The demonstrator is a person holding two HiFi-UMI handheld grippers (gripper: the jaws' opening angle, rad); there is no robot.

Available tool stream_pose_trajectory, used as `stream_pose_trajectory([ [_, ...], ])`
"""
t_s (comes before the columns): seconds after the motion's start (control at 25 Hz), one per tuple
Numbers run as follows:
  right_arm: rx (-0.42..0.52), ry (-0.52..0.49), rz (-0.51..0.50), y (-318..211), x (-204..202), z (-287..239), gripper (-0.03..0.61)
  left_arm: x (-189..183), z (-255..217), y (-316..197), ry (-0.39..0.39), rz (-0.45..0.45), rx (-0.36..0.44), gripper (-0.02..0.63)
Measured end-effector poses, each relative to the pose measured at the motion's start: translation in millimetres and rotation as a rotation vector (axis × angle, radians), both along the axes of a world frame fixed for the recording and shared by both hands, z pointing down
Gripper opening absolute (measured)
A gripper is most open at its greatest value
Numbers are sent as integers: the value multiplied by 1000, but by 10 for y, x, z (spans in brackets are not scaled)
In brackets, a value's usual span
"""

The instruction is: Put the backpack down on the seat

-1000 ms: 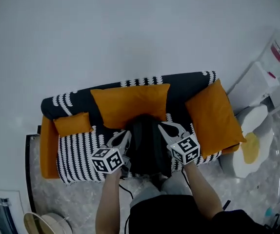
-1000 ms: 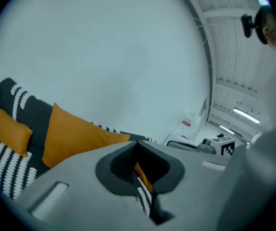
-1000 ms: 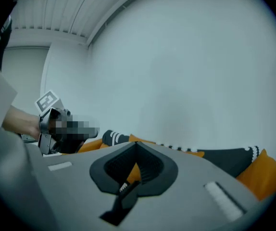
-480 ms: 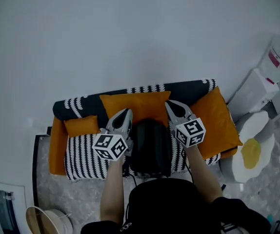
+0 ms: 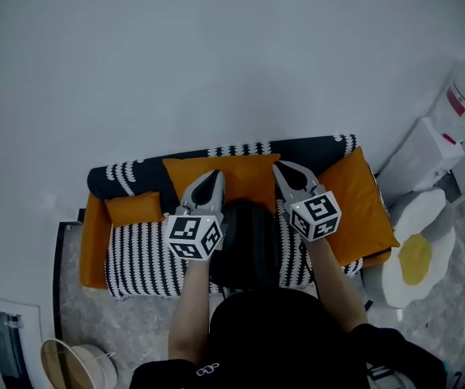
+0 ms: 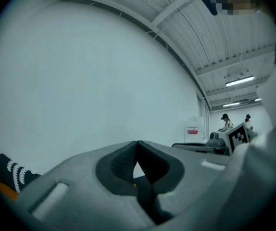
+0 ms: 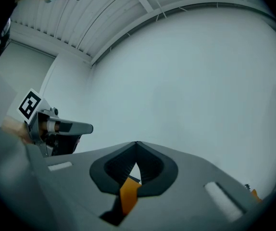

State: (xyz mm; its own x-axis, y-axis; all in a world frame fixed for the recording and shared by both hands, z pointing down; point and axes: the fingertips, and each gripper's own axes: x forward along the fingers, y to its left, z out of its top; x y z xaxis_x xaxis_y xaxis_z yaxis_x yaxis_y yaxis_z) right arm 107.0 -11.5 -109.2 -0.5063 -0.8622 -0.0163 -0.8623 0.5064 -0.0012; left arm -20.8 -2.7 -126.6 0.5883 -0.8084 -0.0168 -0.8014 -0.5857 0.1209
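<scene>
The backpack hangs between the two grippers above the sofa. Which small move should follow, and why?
Probably lower both grippers together, so the backpack comes down onto the striped seat. The left gripper and right gripper are each shut on a strap, and the backpack hangs over the seat.

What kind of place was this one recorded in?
Probably a mock living-room corner inside a big hall: a striped sofa with orange cushions against a bare wall, under a ribbed roof with strip lights.
</scene>
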Motion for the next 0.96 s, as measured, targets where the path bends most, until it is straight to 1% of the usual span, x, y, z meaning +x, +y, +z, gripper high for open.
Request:
stream_pose_trajectory([
  [0.2,17,4,-17,-50,-4,-70,8,22,28,-120,-20,-40,-21,0],
  [0.4,19,20,-14,-84,49,-79,8,80,55,-195,-7,-29,-33,0],
  [0.6,-3,2,-24,-145,89,-33,7,151,89,-244,-9,-12,-41,0],
  [0.96,4,16,-36,-236,48,-45,7,152,104,-327,-14,-10,-44,0],
])
